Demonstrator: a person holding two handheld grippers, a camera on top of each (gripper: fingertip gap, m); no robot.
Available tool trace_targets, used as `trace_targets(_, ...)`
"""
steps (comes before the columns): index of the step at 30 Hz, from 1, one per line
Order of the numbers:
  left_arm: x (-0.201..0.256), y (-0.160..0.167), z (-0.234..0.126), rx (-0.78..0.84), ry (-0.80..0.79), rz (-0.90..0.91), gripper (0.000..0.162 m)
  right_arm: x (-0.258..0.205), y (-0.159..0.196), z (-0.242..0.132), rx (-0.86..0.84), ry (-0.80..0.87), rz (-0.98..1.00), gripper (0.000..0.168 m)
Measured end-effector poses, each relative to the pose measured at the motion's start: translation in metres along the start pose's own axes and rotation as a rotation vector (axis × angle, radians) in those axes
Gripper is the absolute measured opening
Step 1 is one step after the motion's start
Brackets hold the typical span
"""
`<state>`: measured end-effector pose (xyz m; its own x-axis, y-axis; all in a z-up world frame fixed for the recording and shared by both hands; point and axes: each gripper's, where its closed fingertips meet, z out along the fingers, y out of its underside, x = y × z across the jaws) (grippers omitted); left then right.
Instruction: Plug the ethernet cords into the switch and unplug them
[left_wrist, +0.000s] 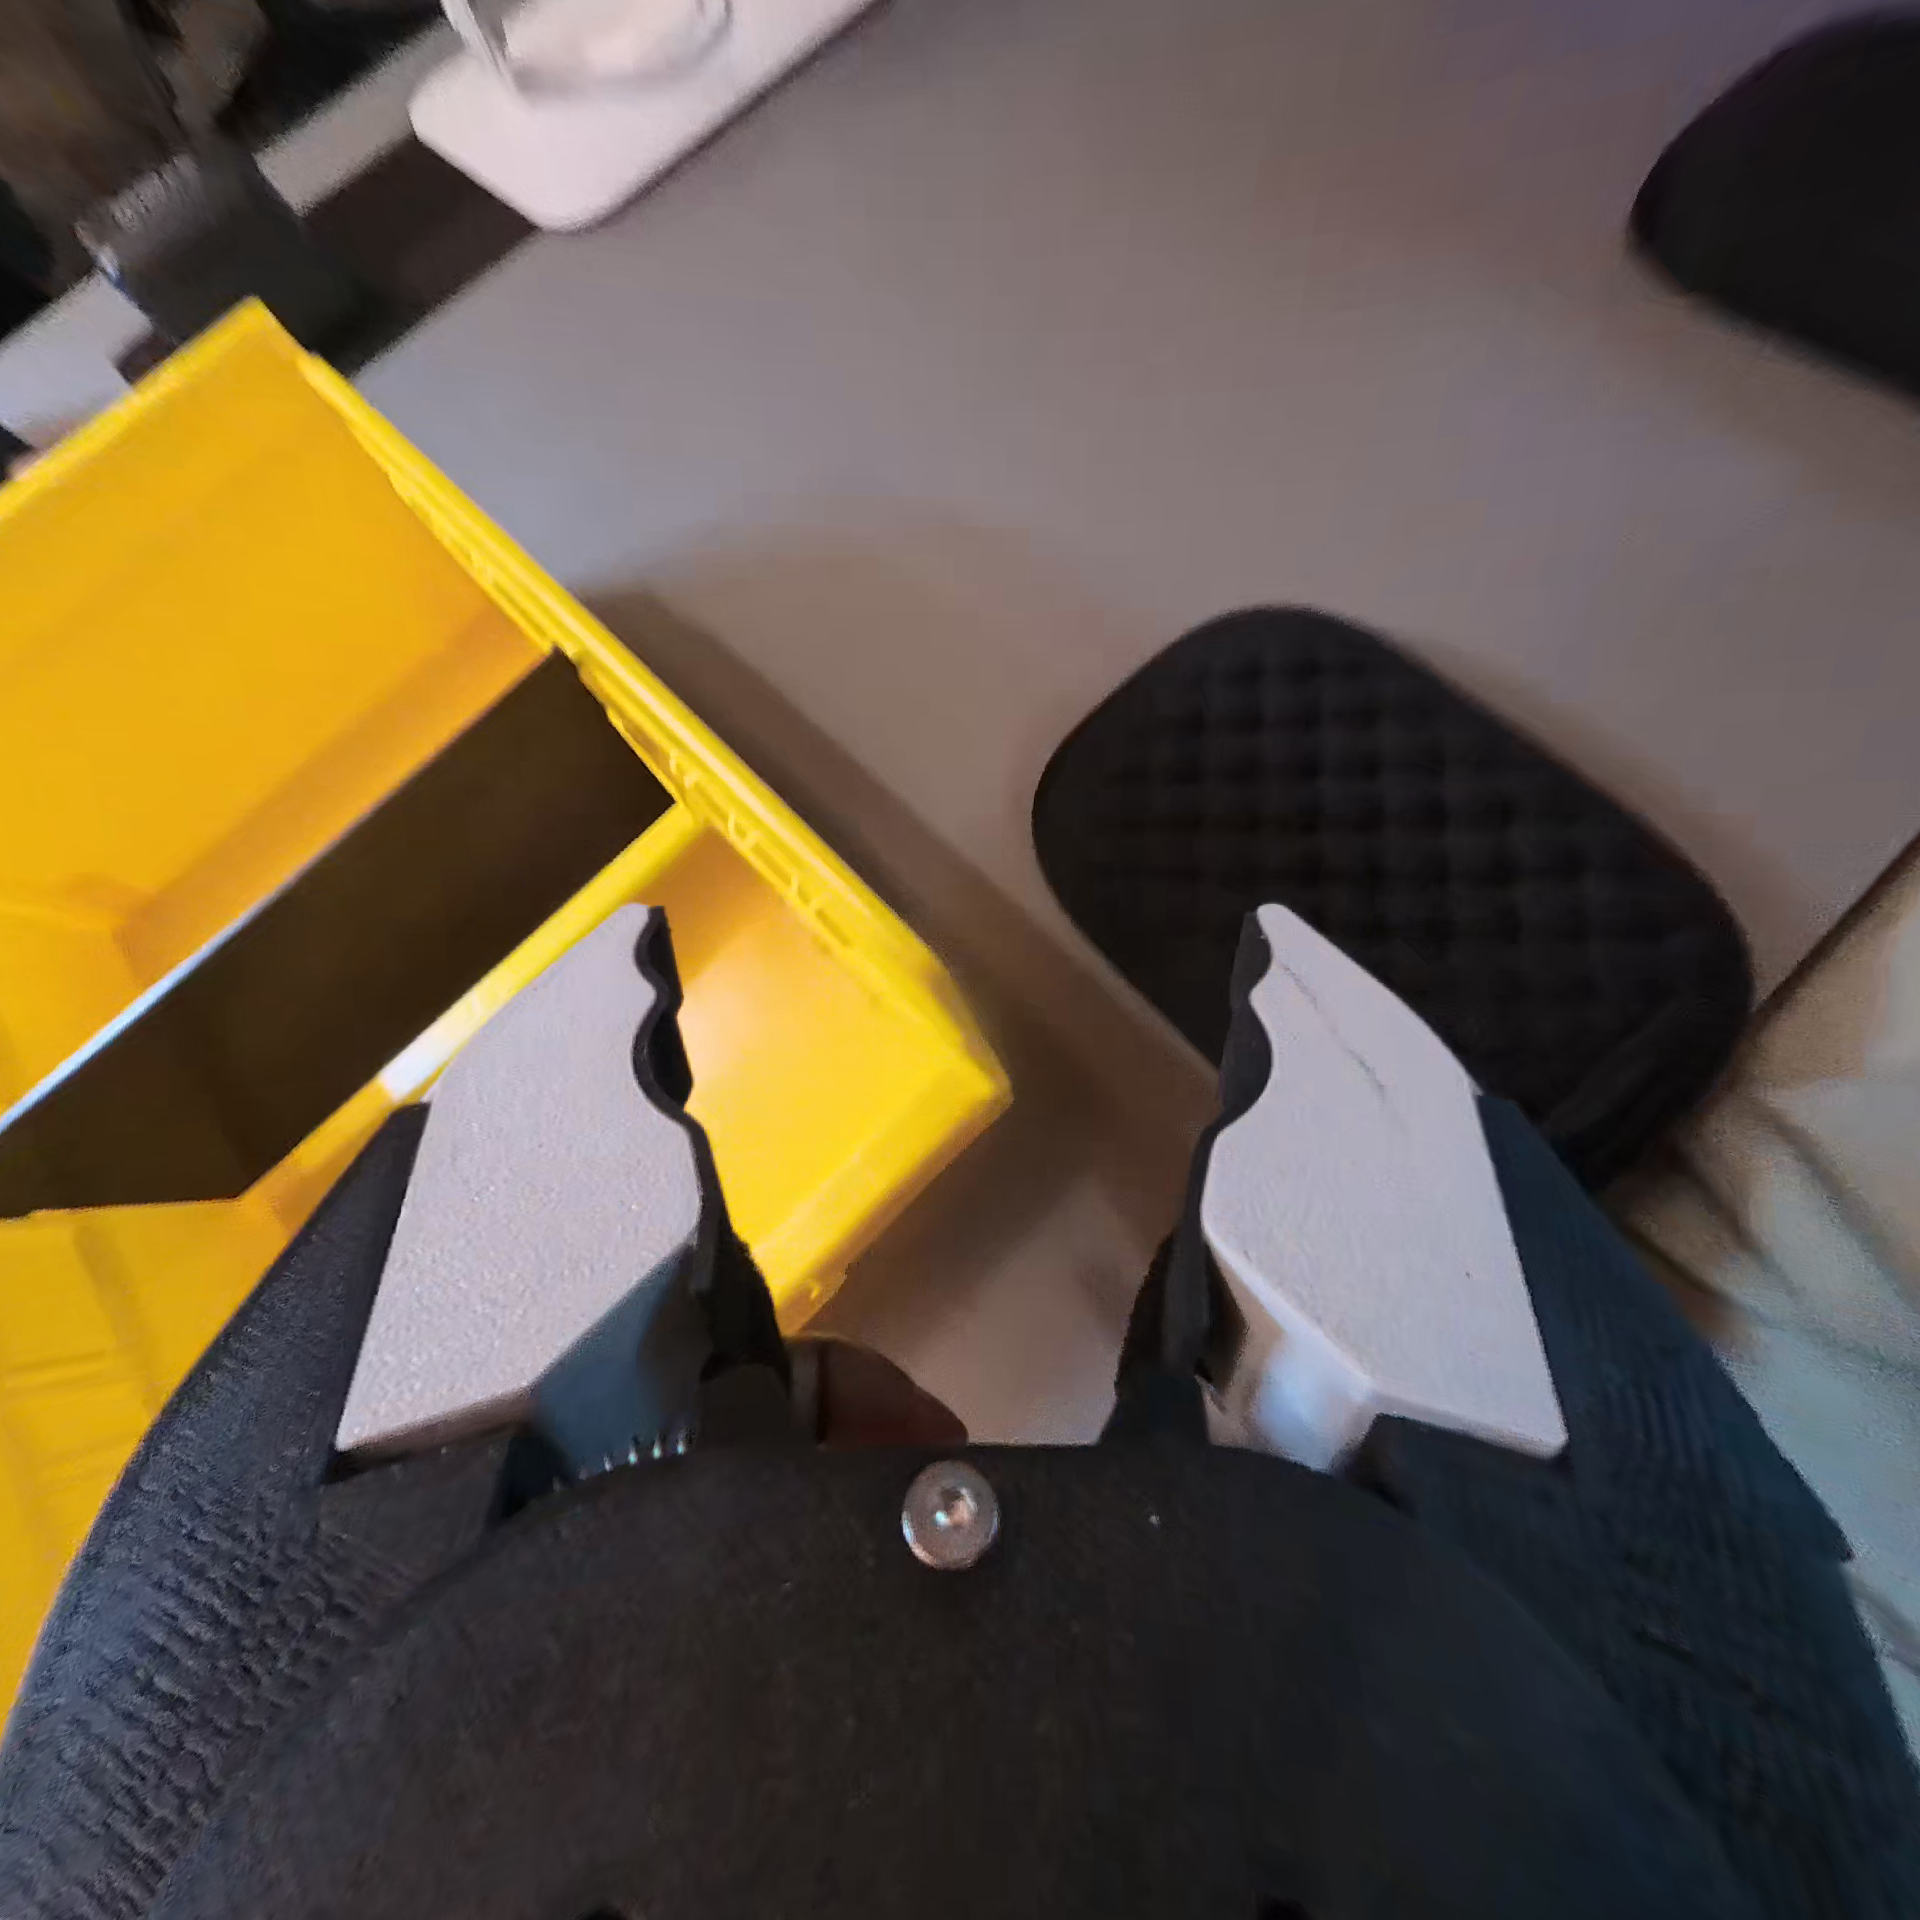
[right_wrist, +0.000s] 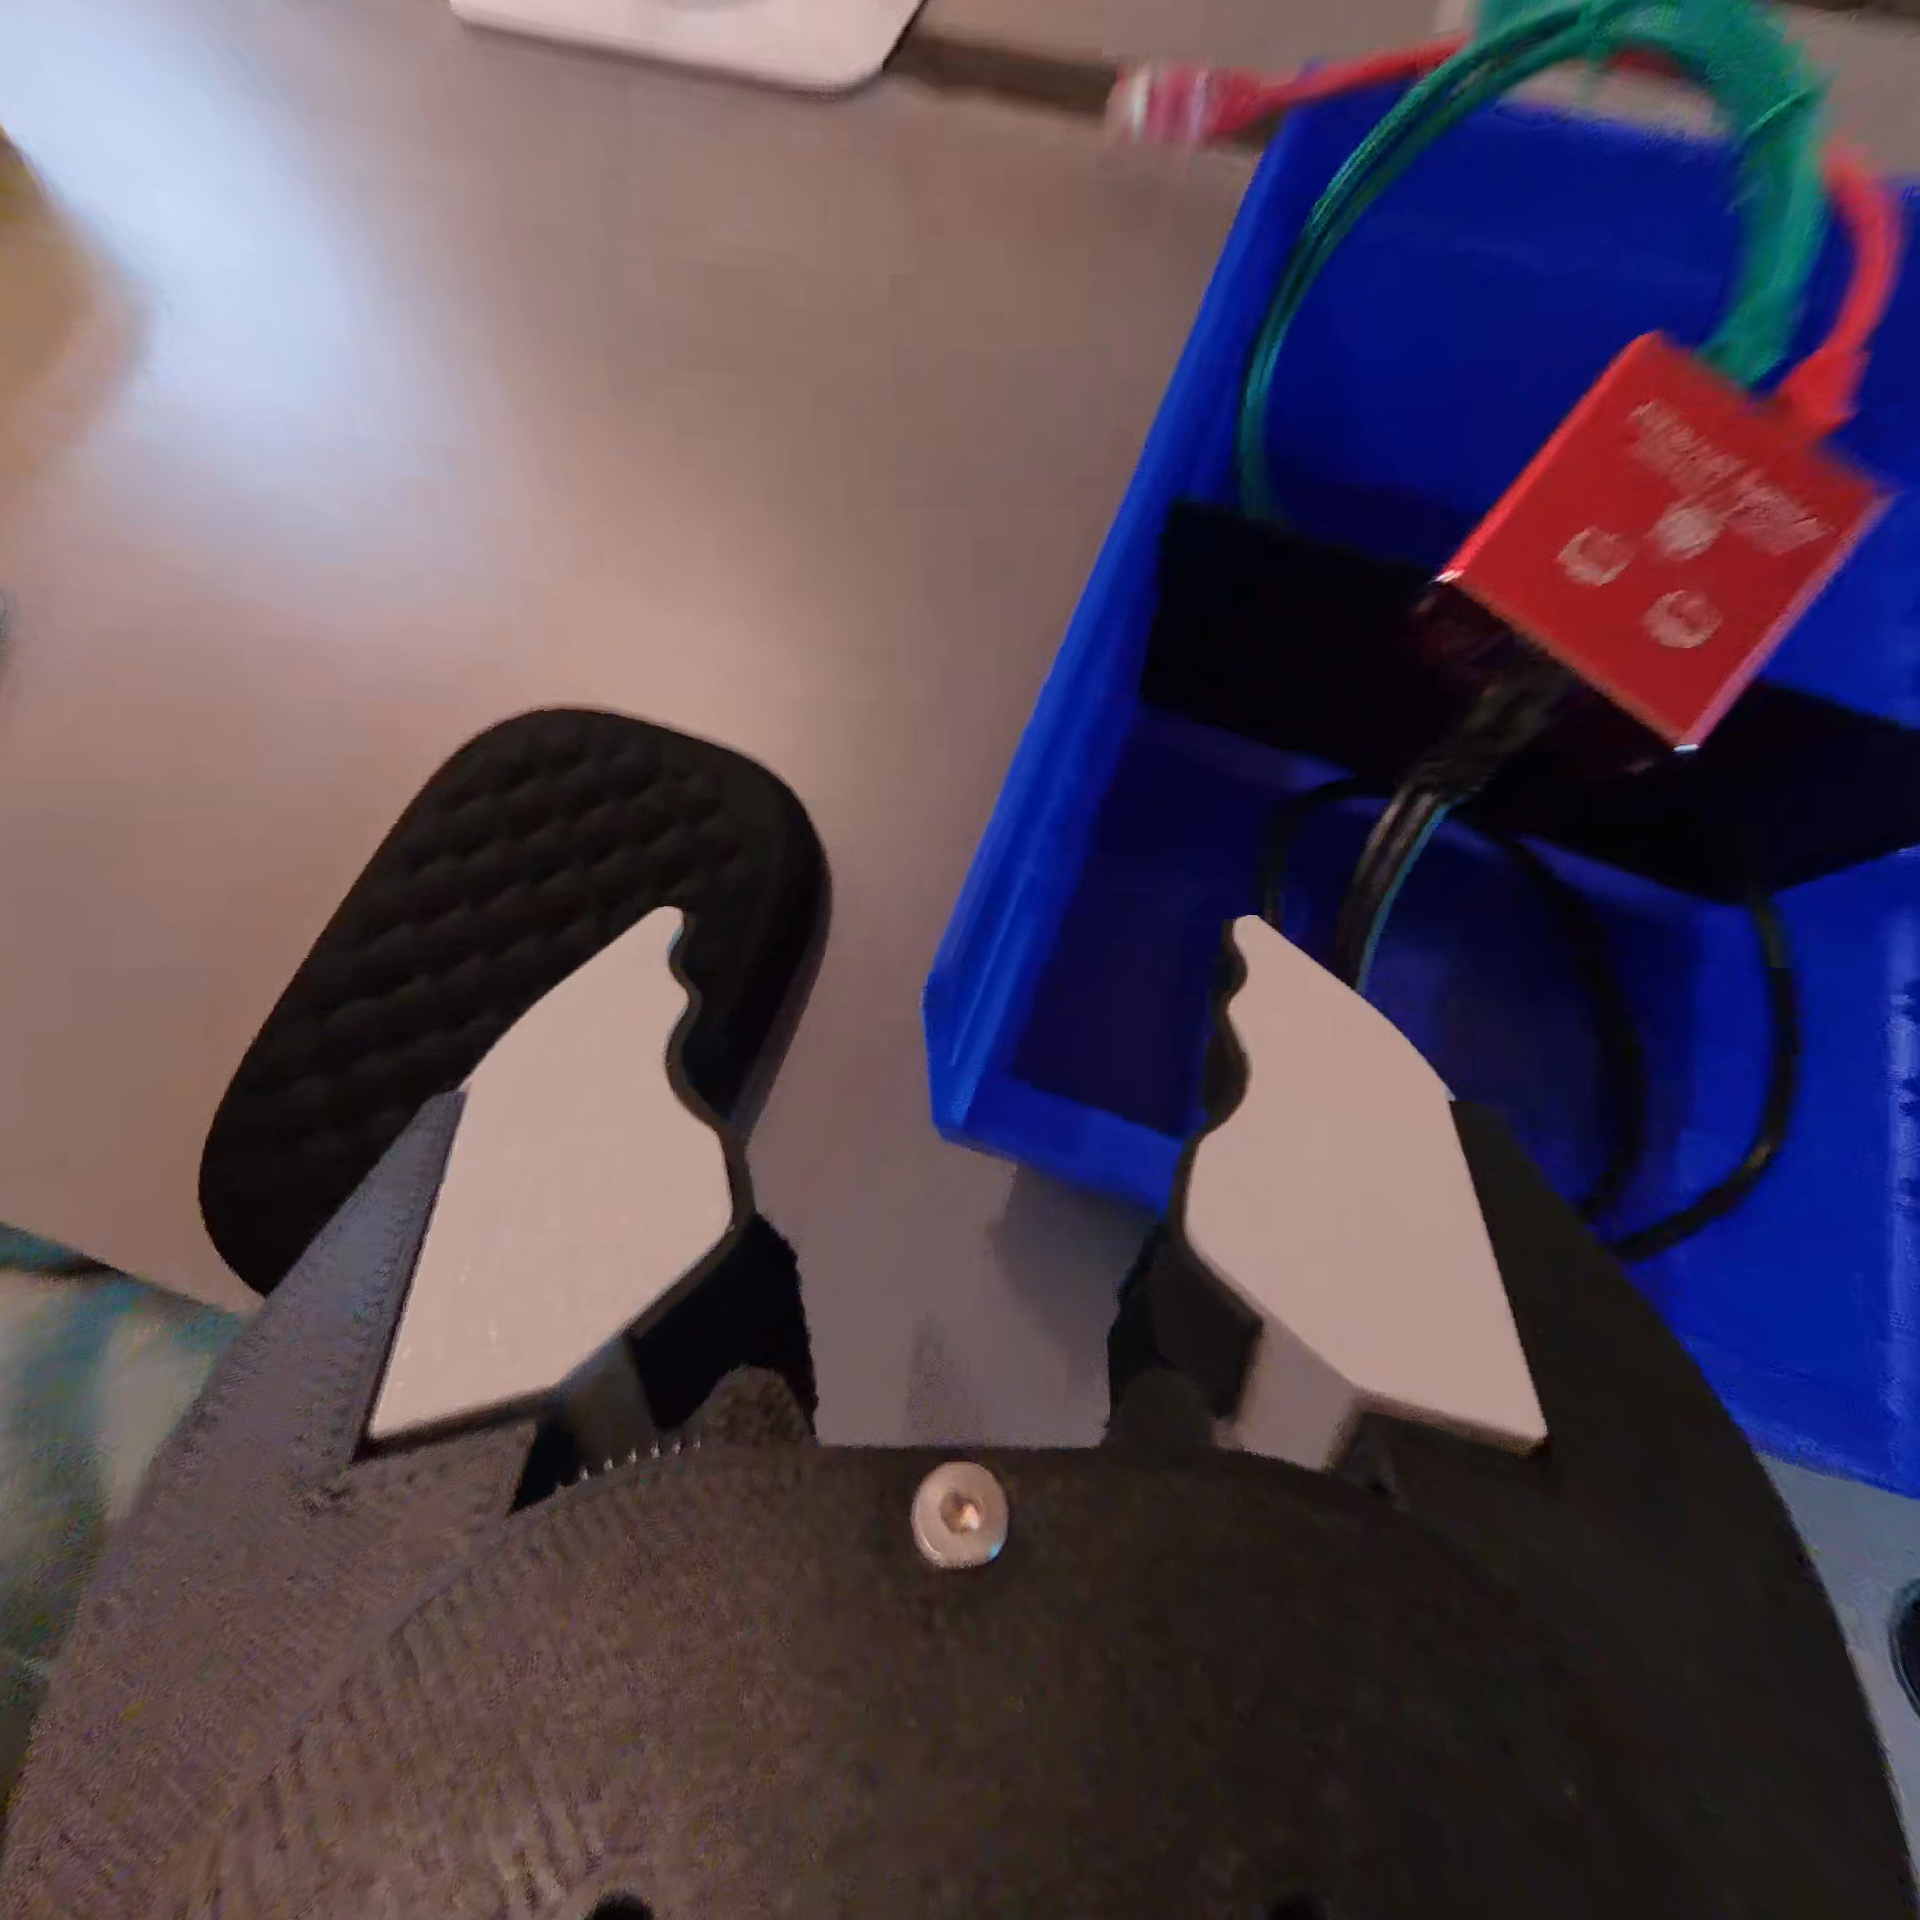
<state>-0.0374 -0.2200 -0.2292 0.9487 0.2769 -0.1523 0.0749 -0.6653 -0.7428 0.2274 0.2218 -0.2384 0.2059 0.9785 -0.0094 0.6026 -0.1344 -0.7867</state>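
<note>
In the right wrist view a small red switch (right_wrist: 1662, 551) lies in a blue bin (right_wrist: 1081, 810), resting on the bin's black divider (right_wrist: 1278, 613). Green cords (right_wrist: 1766, 208) and a red cord (right_wrist: 1870, 270) enter its far end; black cords (right_wrist: 1444, 800) leave its near end and loop in the bin. My right gripper (right_wrist: 956, 925) is open and empty, just in front of the bin's near left corner. My left gripper (left_wrist: 956, 914) is open and empty, over the near right corner of a yellow bin (left_wrist: 790, 894). The switch and cords do not show in the left wrist view.
A black quilted pad (left_wrist: 1382, 862) lies on the grey table (left_wrist: 935, 416) between the bins; it also shows in the right wrist view (right_wrist: 520, 883). The yellow bin has a black divider (left_wrist: 343, 935). A white flat base (left_wrist: 613, 114) and a dark rounded object (left_wrist: 1797, 197) sit farther back. My right gripper's tips are some 11 centimetres from the small red switch (right_wrist: 1662, 551).
</note>
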Motion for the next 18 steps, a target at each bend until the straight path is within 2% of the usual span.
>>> trace_targets(1,-0.001,0.007,0.004,-0.025,0.005,-0.012,0.1,-0.001,0.004,0.006,-0.029,-0.007,-0.008,0.091)
trace_targets(3,-0.004,0.016,0.01,-0.048,0.016,-0.045,0.095,0.0,0.011,0.015,-0.071,0.003,-0.018,0.07)
trace_targets(5,-0.008,0.023,0.017,-0.067,0.01,-0.07,0.085,0.001,0.014,0.022,-0.093,0.01,-0.04,0.034)
trace_targets(6,-0.011,0.026,0.021,-0.081,0.007,-0.083,0.079,0.002,0.013,0.026,-0.089,0.022,-0.054,0.023)
trace_targets(10,-0.013,0.028,0.042,-0.077,0.004,-0.121,0.044,0.004,0.005,0.037,-0.053,0.063,-0.106,0.019)
trace_targets(18,-0.03,0.007,0.07,0.042,-0.093,-0.277,0.043,-0.012,-0.034,0.085,0.039,0.066,-0.107,0.025)
